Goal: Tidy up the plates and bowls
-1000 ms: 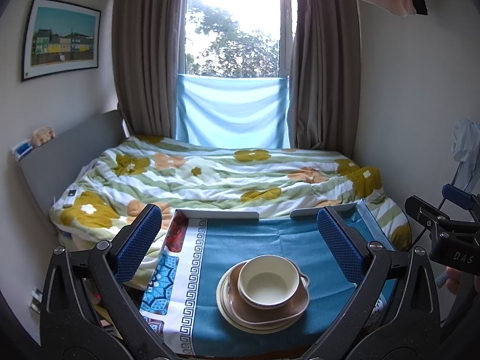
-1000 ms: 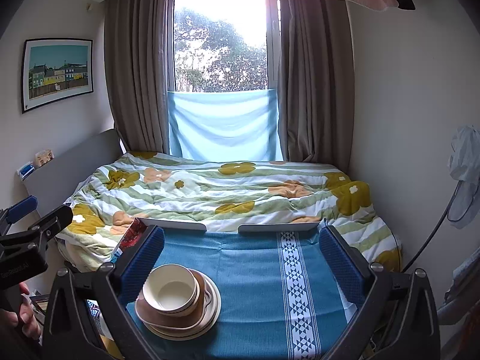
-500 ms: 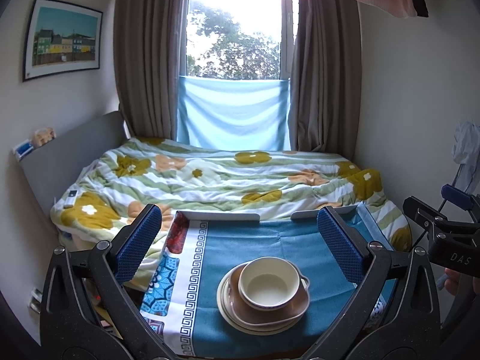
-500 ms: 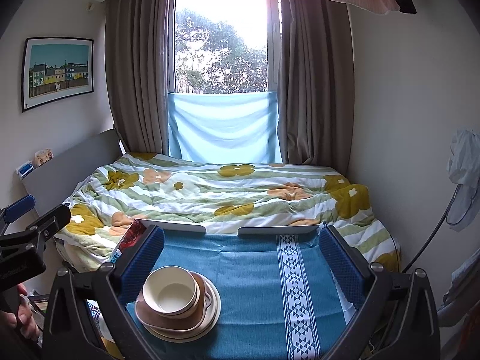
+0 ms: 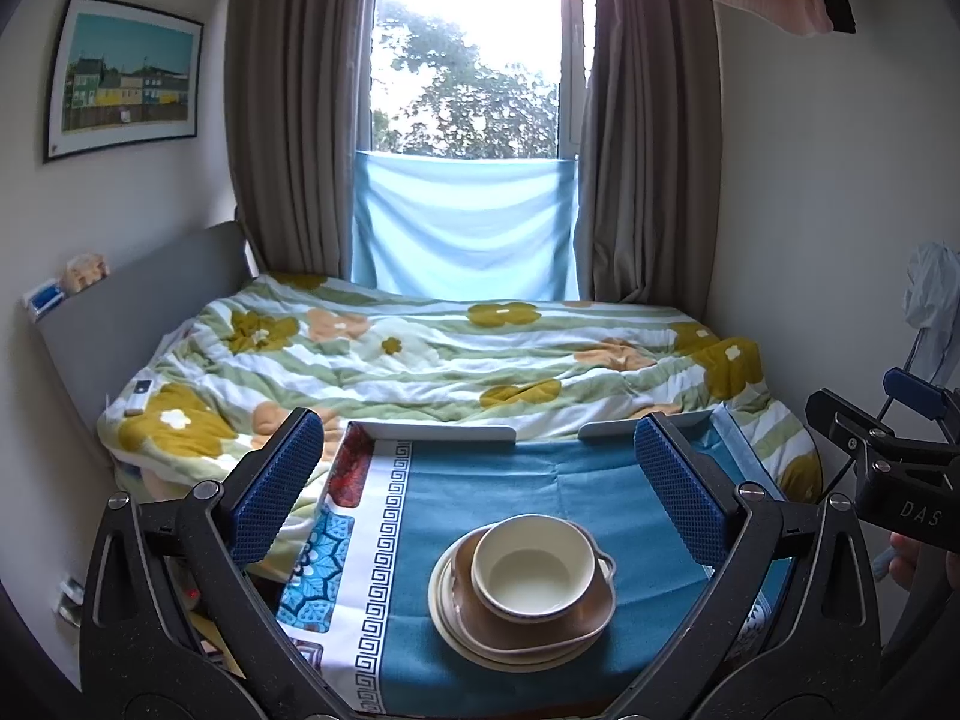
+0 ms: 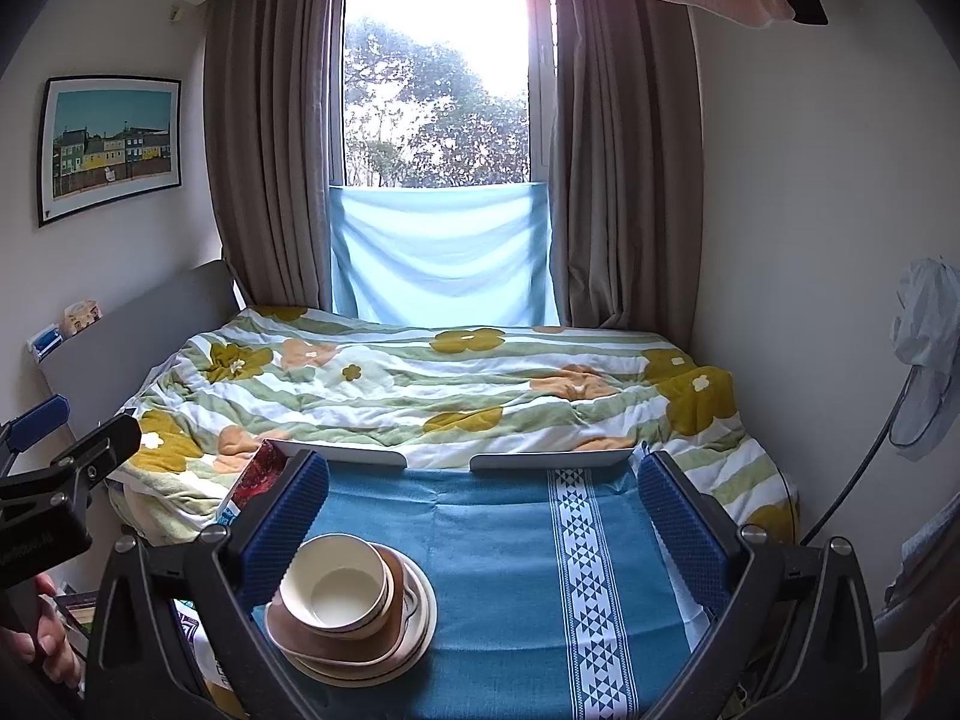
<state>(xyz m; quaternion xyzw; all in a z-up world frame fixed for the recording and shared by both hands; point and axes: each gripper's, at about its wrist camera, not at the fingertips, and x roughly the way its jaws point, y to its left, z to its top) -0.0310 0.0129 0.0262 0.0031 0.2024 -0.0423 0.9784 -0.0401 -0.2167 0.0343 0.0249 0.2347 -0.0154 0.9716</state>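
Both handheld grippers hover wide open and empty over a small table draped in a blue patterned cloth (image 5: 516, 498). The left gripper (image 5: 474, 480) frames the crockery squarely: a cream bowl (image 5: 534, 570) nests in a brown handled dish (image 5: 576, 618), itself resting on a pale plate (image 5: 450, 612), the stack lying straight ahead and below, between its blue pads (image 5: 276, 480). Seen from the right gripper (image 6: 480, 504), the same bowl (image 6: 336, 588) and stack sit well to the left, just beside its left finger (image 6: 282, 522). The left gripper appears the better placed for a pickup; a downward reach would meet the bowl's rim first. The round pieces offer no long axis to line up with. The stack occupies the table's left half; the right half, marked by a white triangle-patterned band (image 6: 594, 588), lies bare. A floral quilt (image 5: 456, 354) covers the bed beyond.
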